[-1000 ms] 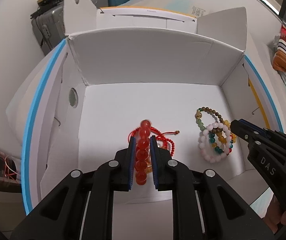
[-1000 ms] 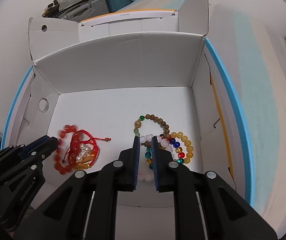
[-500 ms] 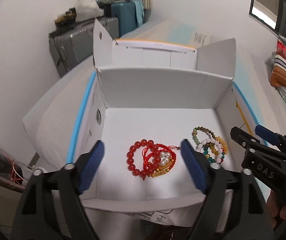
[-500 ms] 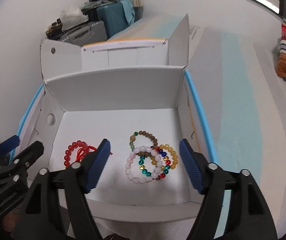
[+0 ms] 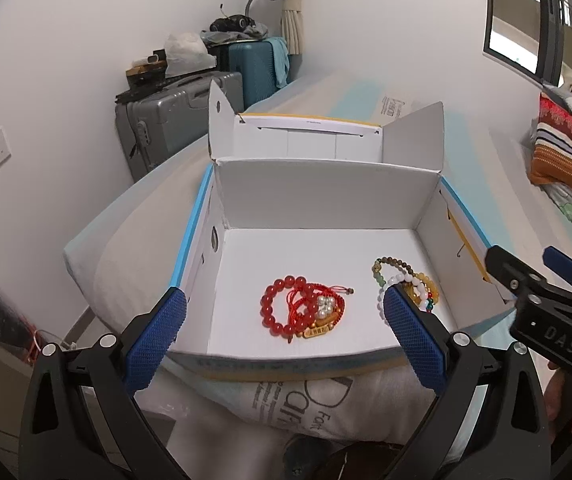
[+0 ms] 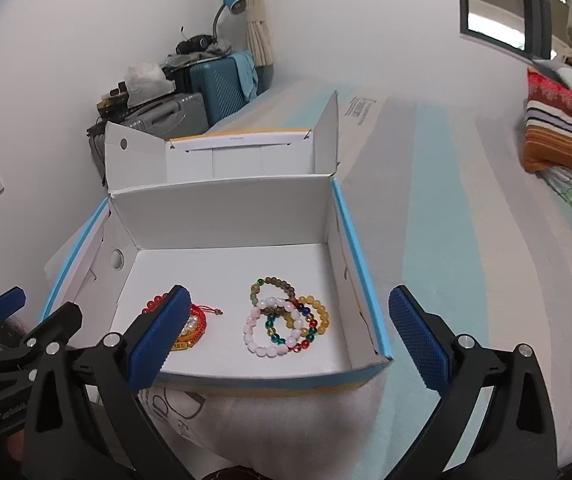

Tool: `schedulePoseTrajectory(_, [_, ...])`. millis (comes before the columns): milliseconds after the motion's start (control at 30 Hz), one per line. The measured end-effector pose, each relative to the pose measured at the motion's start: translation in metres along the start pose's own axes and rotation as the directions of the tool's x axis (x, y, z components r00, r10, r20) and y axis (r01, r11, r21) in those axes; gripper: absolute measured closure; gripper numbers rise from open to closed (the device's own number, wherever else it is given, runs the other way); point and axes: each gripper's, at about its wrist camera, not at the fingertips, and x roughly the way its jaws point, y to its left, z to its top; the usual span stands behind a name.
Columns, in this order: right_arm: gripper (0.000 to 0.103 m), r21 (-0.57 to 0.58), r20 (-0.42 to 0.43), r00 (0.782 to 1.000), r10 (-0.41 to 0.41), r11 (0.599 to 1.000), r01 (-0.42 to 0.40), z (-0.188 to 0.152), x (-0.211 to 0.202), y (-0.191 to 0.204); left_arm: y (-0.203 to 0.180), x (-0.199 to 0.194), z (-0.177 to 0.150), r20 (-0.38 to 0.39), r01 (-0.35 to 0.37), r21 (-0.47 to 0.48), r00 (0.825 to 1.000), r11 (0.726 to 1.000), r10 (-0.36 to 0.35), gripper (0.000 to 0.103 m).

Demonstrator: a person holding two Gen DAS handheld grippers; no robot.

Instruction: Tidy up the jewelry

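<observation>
Bed (image 6: 465,240) carries the open white box (image 5: 325,196), lid flaps standing at its far edge. Grey suitcase (image 5: 166,124) and teal suitcase (image 5: 254,68) stand against the wall beyond. Left gripper (image 5: 284,332) and right gripper (image 6: 299,338) have jaws just opened wide, nothing between. Red bracelet pile (image 5: 305,310) lies near the box's front edge, mixed bead bracelets (image 6: 286,320) towards the front right corner, apart.

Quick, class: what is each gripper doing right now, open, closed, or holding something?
Left gripper: open, jaws just spread, holding nothing.
Right gripper: open, jaws just spread, holding nothing.
</observation>
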Motion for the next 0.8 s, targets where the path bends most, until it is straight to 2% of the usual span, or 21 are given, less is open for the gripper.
schedulePoseTrajectory(400, [0.008,-0.006,0.007,1.0,0.002,1.0,-0.002,-0.041,-0.018,-0.001,0.001,-0.018,-0.029,0.029,0.03,-0.023,0.999,0.999,-0.029,0.006])
schedulePoseTrajectory(800, [0.008,-0.008,-0.005,1.0,-0.015,1.0,0.015,-0.048,-0.013,-0.002,-0.002,-0.01,-0.039,0.01,0.027,-0.01,1.0,1.0,-0.026,0.006])
